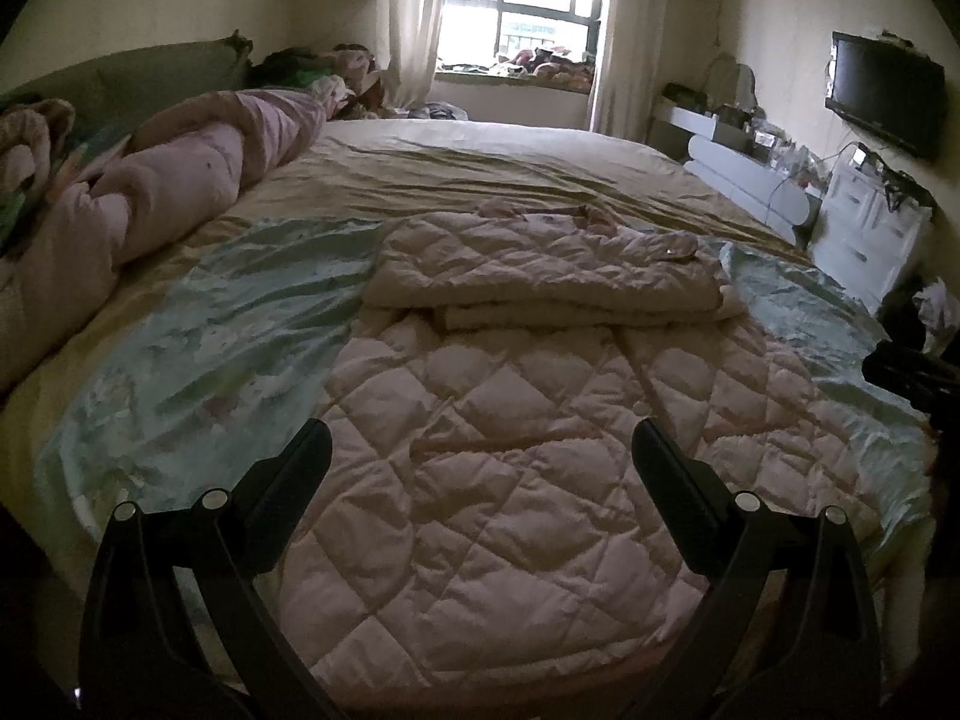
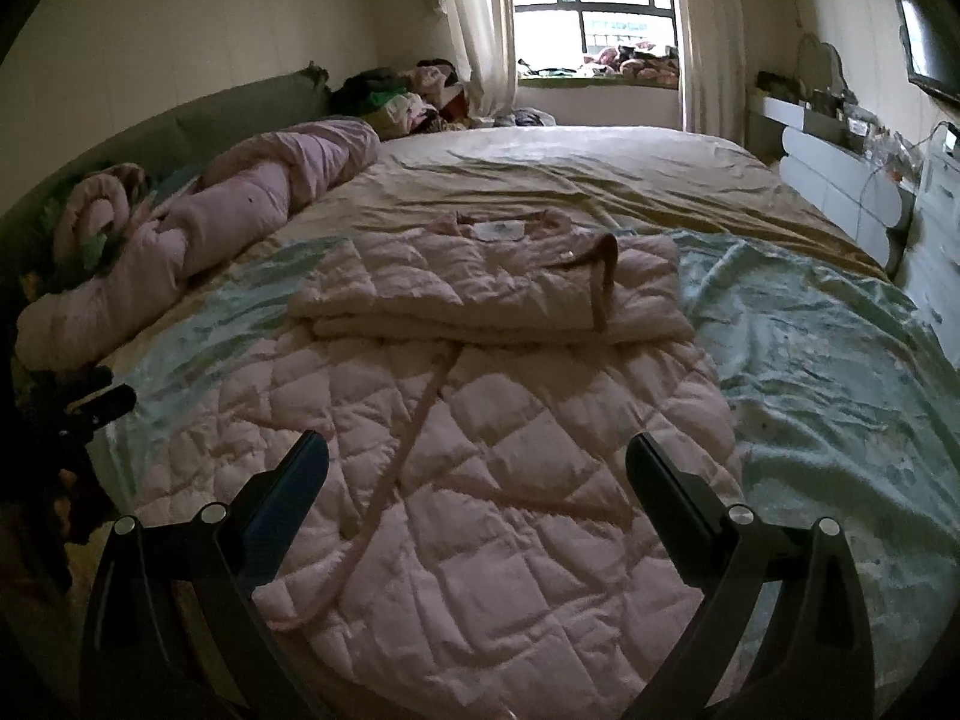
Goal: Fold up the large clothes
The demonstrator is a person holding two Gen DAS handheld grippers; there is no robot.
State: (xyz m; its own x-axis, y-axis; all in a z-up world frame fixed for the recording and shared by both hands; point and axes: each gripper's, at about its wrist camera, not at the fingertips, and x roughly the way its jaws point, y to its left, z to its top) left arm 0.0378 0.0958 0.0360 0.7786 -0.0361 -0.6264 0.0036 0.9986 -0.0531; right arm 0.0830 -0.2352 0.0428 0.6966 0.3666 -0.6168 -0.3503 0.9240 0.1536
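A large pale pink quilted garment (image 1: 498, 480) lies spread on the bed, its far part with the collar folded over into a flat stack (image 1: 540, 270). It also shows in the right wrist view (image 2: 480, 480), with the folded stack (image 2: 492, 294) and a pink belt strip (image 2: 390, 480) lying down its middle. My left gripper (image 1: 480, 450) is open and empty, hovering above the near part of the garment. My right gripper (image 2: 477, 462) is open and empty, also above the near part. The right gripper shows at the right edge of the left wrist view (image 1: 912, 372).
A light blue sheet (image 1: 210, 348) lies under the garment on the yellow bed (image 1: 480, 174). A rolled pink duvet (image 1: 180, 186) lies along the left side. White drawers (image 1: 864, 234) and a TV (image 1: 882, 93) stand at the right. A window (image 2: 600, 6) is at the far end.
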